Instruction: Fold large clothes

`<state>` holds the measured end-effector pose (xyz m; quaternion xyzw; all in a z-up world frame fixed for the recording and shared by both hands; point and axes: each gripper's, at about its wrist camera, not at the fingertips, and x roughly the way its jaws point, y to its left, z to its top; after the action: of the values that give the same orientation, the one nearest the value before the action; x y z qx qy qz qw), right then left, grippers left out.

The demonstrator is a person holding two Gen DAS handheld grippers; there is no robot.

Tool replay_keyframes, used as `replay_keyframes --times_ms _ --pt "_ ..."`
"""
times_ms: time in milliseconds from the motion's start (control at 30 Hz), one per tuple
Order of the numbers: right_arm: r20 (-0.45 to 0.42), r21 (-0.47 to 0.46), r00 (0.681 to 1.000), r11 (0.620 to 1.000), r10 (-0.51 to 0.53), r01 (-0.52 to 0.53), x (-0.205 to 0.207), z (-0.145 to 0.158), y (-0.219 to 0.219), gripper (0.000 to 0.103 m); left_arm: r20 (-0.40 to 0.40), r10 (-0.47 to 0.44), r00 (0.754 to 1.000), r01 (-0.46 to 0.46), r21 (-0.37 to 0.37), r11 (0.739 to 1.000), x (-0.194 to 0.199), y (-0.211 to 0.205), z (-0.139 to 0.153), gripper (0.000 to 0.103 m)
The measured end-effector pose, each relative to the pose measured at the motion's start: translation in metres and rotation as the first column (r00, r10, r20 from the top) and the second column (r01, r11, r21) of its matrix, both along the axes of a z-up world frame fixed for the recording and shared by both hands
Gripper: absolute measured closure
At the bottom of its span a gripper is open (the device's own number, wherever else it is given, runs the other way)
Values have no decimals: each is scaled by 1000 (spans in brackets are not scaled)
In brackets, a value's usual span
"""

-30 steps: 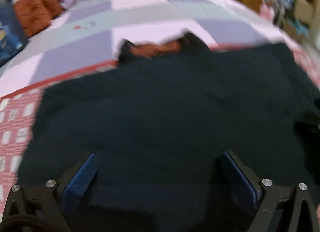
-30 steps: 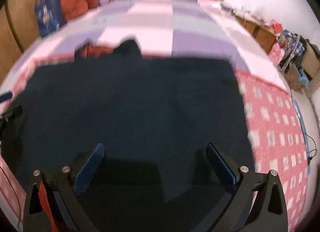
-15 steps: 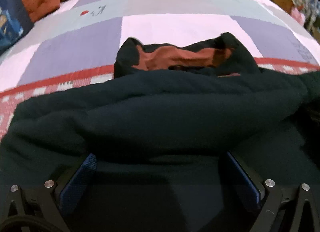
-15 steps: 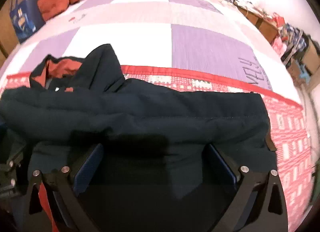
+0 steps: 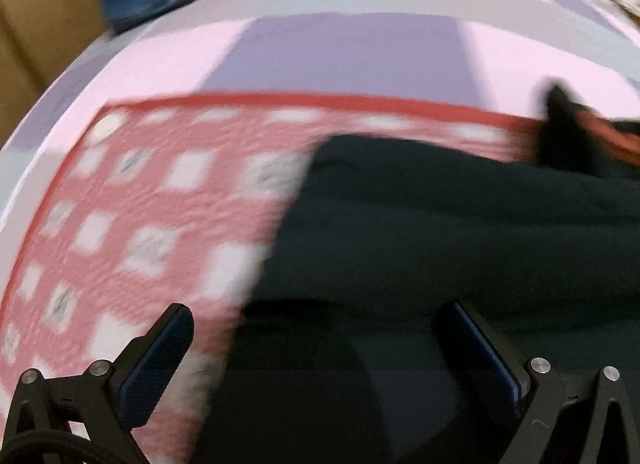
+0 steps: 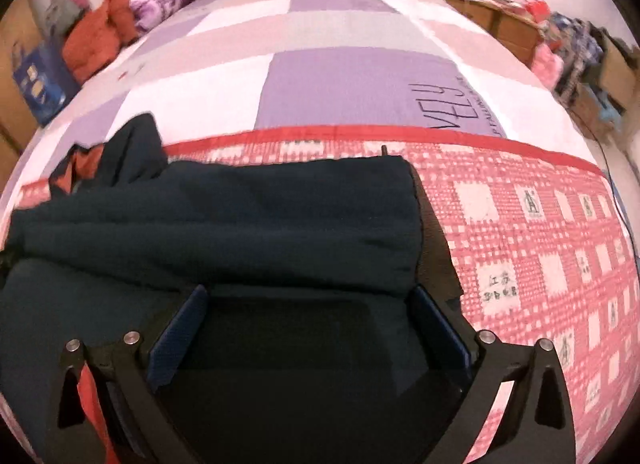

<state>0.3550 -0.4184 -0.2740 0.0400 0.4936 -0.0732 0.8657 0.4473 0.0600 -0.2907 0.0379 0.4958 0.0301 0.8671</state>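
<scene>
A large dark navy garment (image 6: 248,224) with a rust-orange lining at its collar (image 6: 82,164) lies doubled over on the bed. Its folded bulk forms a thick roll across the right wrist view. My right gripper (image 6: 310,316) is open just above the garment's near layer, with its blue pads (image 6: 180,328) either side of dark cloth. My left gripper (image 5: 320,348) is open at the garment's left edge (image 5: 440,232), left finger over the red checked quilt, right finger over dark fabric. The left wrist view is motion-blurred.
The bed carries a red checked quilt (image 6: 540,244) and a pink, purple and grey patchwork cover (image 6: 340,76). An orange jacket (image 6: 96,44), a purple pillow (image 6: 160,0) and a blue box (image 6: 38,84) sit at the headboard. Cluttered boxes (image 6: 580,52) line the right side.
The garment's far part has been folded toward me into a thick roll. My left gripper has swung left to the garment's left edge, and the right gripper has drawn back slightly.
</scene>
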Motion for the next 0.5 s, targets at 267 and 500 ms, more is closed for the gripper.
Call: replay_keyframes --times_ms 267,500 --pt "66 -115 998 993 -19 26 -26 27 29 2 118 -102 988 100 20 995 -48 -20 36 3" --pt "198 -91 956 975 217 -203 -149 47 145 2 211 -396 894 426 -125 896 -181 -111 67 2"
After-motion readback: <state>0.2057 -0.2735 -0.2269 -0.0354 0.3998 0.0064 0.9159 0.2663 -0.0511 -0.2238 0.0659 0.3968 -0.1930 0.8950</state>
